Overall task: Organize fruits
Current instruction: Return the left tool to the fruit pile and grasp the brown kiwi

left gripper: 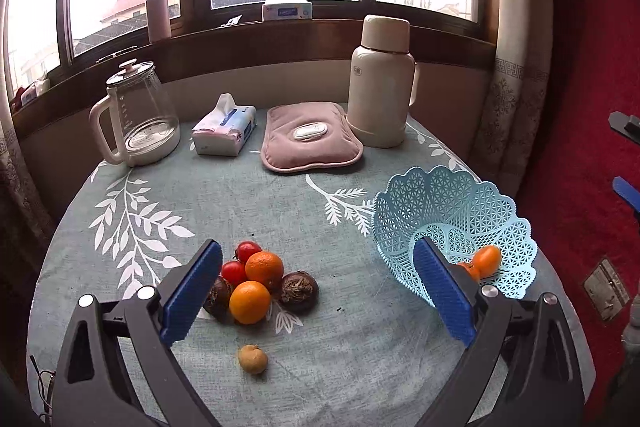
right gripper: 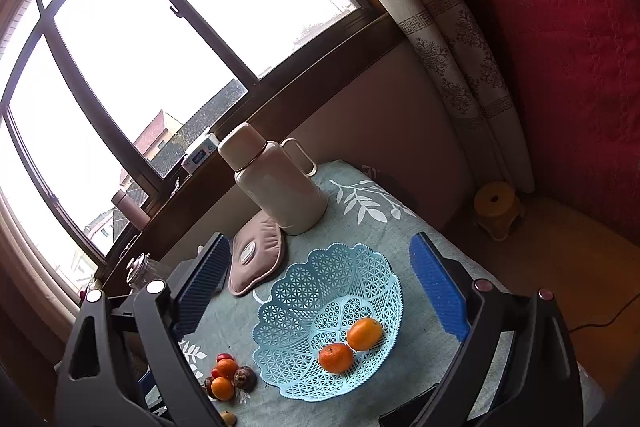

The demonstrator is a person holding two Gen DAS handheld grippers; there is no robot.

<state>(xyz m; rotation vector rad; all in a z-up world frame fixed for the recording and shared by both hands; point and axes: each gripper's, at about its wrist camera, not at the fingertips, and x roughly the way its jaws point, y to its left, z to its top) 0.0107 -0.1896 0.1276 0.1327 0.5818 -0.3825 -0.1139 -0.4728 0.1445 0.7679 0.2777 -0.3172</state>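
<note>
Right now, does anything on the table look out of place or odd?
Nothing is spilled or damaged. One small tan fruit lies alone on the tablecloth, apart from the fruit pile. Only two oranges are in the blue basket; the rest is still outside.

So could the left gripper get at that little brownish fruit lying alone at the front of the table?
Probably yes. The left gripper is open and empty, and the small brown fruit lies by itself on the tablecloth, apart from the fruit pile, with nothing blocking the way.
</note>
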